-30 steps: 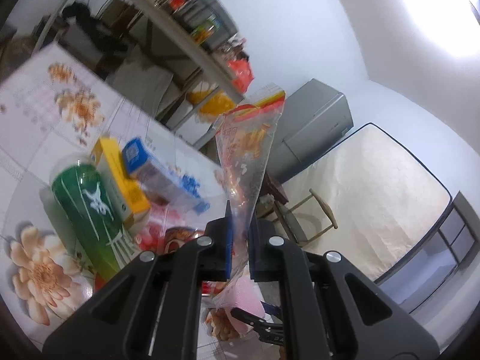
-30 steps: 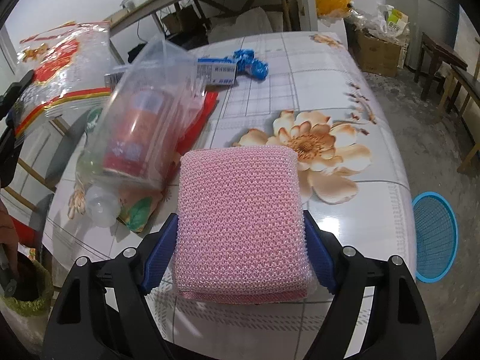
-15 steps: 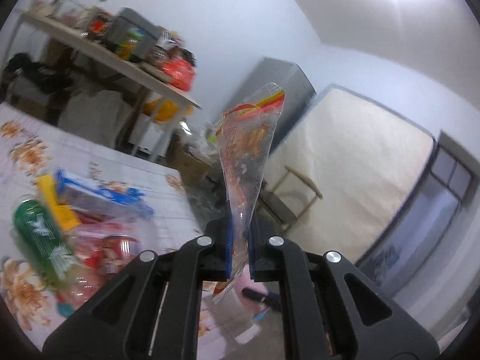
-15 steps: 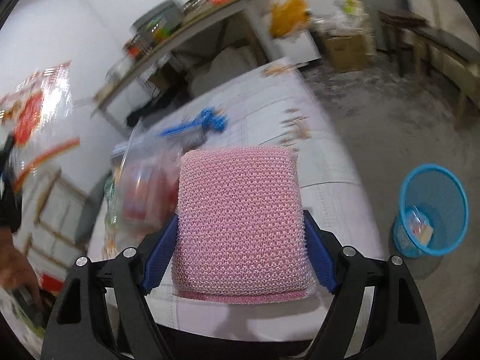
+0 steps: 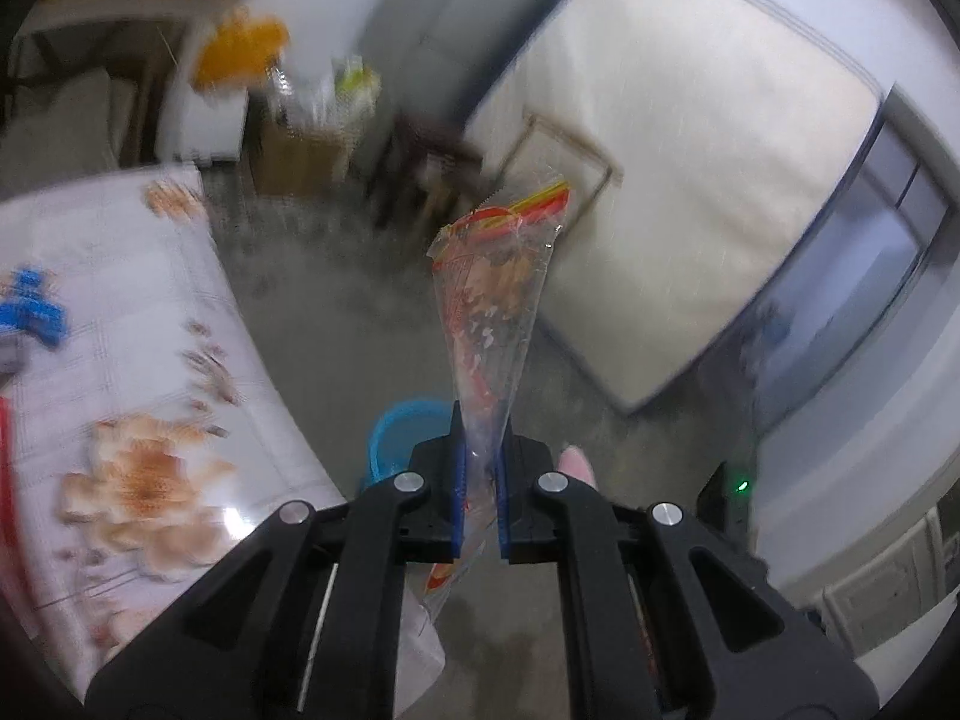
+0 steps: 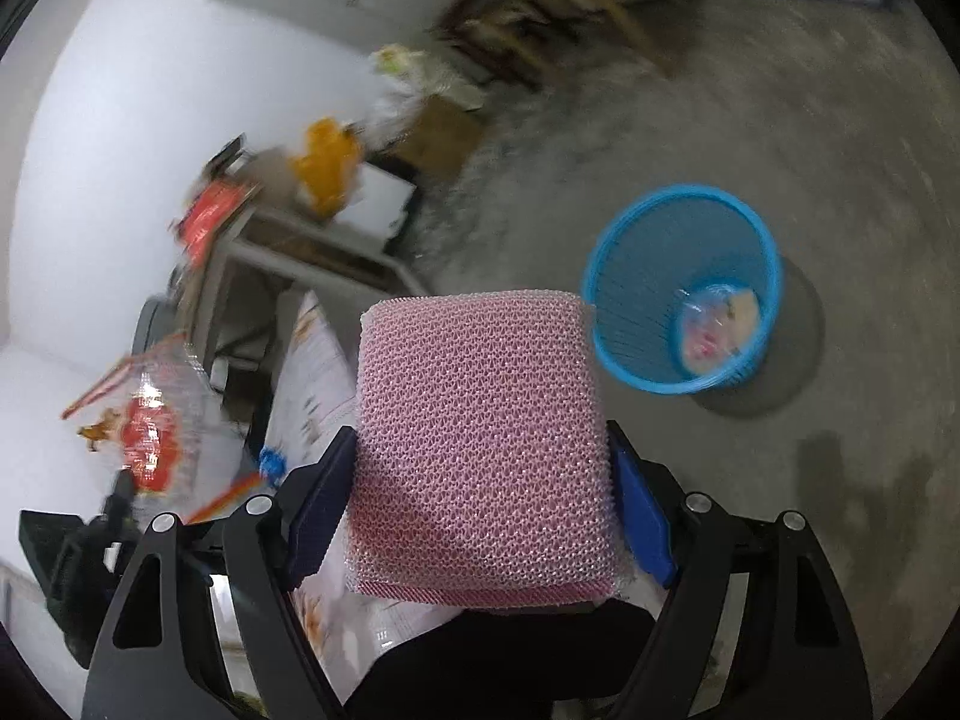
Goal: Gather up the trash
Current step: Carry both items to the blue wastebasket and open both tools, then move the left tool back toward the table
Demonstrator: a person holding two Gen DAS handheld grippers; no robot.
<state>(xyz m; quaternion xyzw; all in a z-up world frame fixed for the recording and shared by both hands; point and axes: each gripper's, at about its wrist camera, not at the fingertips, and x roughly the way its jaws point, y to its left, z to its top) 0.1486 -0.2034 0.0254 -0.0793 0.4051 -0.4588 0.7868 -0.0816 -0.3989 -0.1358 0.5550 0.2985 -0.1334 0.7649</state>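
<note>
My left gripper [image 5: 479,474] is shut on a clear snack bag [image 5: 495,300] with red and yellow print, which stands up between the fingers. It is past the table's edge, above the floor. My right gripper [image 6: 480,468] is shut on a pink mesh sponge [image 6: 480,450], held above the floor. A blue mesh trash basket [image 6: 684,288] stands on the floor to the right of the sponge, with some wrappers inside. The basket's rim [image 5: 396,426] shows just behind my left fingers. The left gripper and its bag [image 6: 144,420] show in the right wrist view.
The floral-topped table [image 5: 132,360] lies at the left, with a blue wrapper [image 5: 33,312] on it. A mattress [image 5: 690,192] leans on the far wall. A shelf, cardboard box [image 5: 300,156] and wooden chairs [image 6: 540,18] stand beyond the grey concrete floor [image 6: 780,120].
Both grippers have swung away from the table toward the floor, still holding the bag and the sponge. The blue basket has come closer and is seen from above in the right wrist view.
</note>
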